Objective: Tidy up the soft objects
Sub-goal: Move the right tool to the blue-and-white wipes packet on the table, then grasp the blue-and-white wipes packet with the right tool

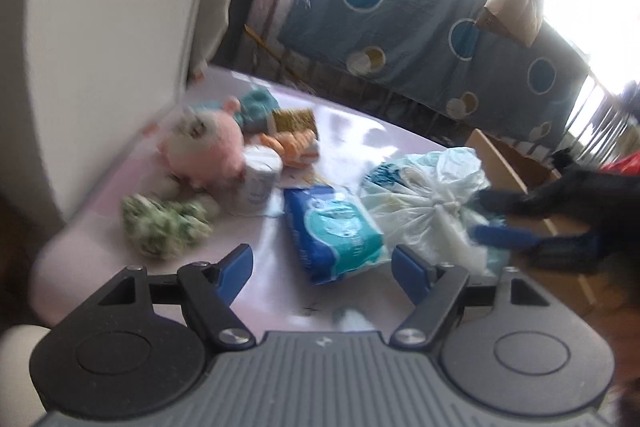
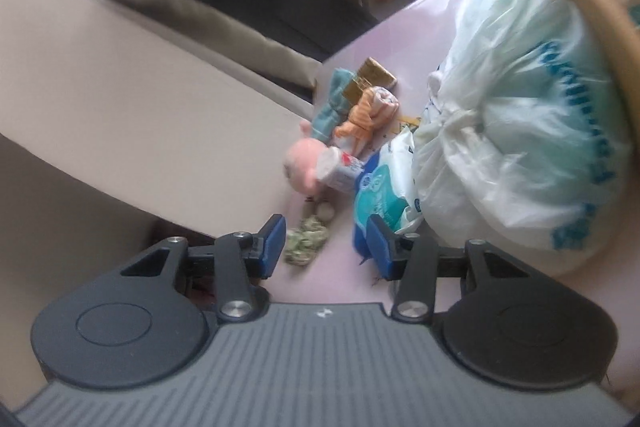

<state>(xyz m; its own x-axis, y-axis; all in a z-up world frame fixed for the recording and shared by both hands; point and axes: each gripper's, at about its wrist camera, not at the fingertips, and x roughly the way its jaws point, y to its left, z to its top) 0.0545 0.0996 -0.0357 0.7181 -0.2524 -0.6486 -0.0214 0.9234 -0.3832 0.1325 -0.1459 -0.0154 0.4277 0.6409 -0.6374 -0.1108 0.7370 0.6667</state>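
Soft things lie on a pale pink table [image 1: 344,135]: a pink plush toy [image 1: 208,147], a green-and-white cloth bundle [image 1: 164,223], a teal cloth [image 1: 256,107], an orange striped roll [image 1: 294,145], a blue tissue pack [image 1: 332,227] and a knotted white plastic bag [image 1: 432,195]. My left gripper [image 1: 322,269] is open and empty above the near table edge, in front of the tissue pack. My right gripper [image 2: 326,247] is open and empty, low over the table beside the bag [image 2: 520,115]; it shows in the left wrist view [image 1: 492,215] at the bag's right side.
A white paper roll [image 1: 260,179] stands by the plush toy, and a gold box [image 1: 294,119] lies behind the striped roll. A cream wall or cushion [image 1: 100,47] borders the table's left. A wooden chair [image 1: 516,167] stands behind the bag. A blue quilt [image 1: 420,19] hangs beyond.
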